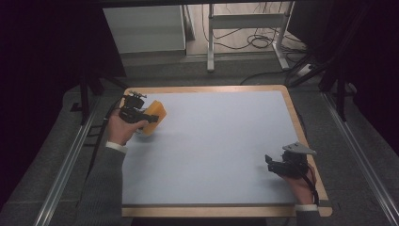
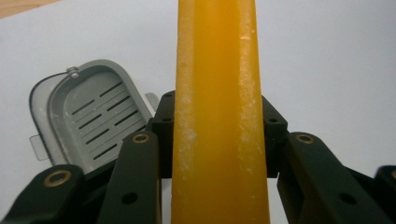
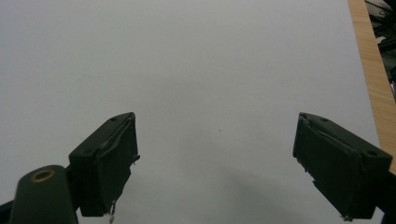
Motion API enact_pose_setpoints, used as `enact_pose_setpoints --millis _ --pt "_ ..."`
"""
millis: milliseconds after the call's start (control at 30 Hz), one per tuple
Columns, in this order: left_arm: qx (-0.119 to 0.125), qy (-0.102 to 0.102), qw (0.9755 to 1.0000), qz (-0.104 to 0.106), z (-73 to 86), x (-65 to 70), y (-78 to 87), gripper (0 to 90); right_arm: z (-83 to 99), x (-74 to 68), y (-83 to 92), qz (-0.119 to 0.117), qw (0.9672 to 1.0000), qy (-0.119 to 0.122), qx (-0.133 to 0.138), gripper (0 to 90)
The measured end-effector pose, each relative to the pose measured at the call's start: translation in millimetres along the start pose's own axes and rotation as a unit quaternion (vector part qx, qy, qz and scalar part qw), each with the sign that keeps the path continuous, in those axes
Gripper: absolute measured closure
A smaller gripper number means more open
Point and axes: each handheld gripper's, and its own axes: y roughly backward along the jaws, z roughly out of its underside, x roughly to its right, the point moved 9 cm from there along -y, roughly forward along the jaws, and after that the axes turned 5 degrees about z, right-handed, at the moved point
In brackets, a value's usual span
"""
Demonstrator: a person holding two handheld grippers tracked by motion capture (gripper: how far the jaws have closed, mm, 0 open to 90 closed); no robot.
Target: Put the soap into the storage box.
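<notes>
- Yellow, waxy soap bar stands clamped edge-on between the jaws of the left gripper, both pads pressing its flat sides, its length running up and away past the tips
- Grey slotted soap dish lies on the white table top just beside and below the left-hand jaw, apart from the bar
- Judging by this, the pickup looks done; setting the bar down, perhaps into the dish, looks left to do
- Right gripper has its jaws spread wide with nothing between them, bare white surface ahead and a wooden edge past the right-hand jaw
- High view adds the wider layout: the left gripper with the bar at the far left corner, the right gripper idle well apart; the dish I cannot make out there
</notes>
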Motion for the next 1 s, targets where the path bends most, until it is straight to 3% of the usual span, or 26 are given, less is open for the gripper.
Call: enact_pose_setpoints --millis 233,433,1000 --pt "0.001 0.011 0.9999 -0.001 -1.4 -7.7 0.5 61.0 0.7 -0.1 -1.1 0.001 1.0000 0.001 -0.001 13.7" --pt "-0.003 0.028 0.9995 -0.015 -1.9 -19.9 -1.2 61.0 0.6 0.1 -0.8 0.002 1.0000 0.001 0.000 13.7" --pt "0.000 0.074 0.9965 -0.039 1.0 -53.3 -14.3 61.0 2.3 1.4 -1.7 0.004 1.0000 0.001 -0.003 13.7"
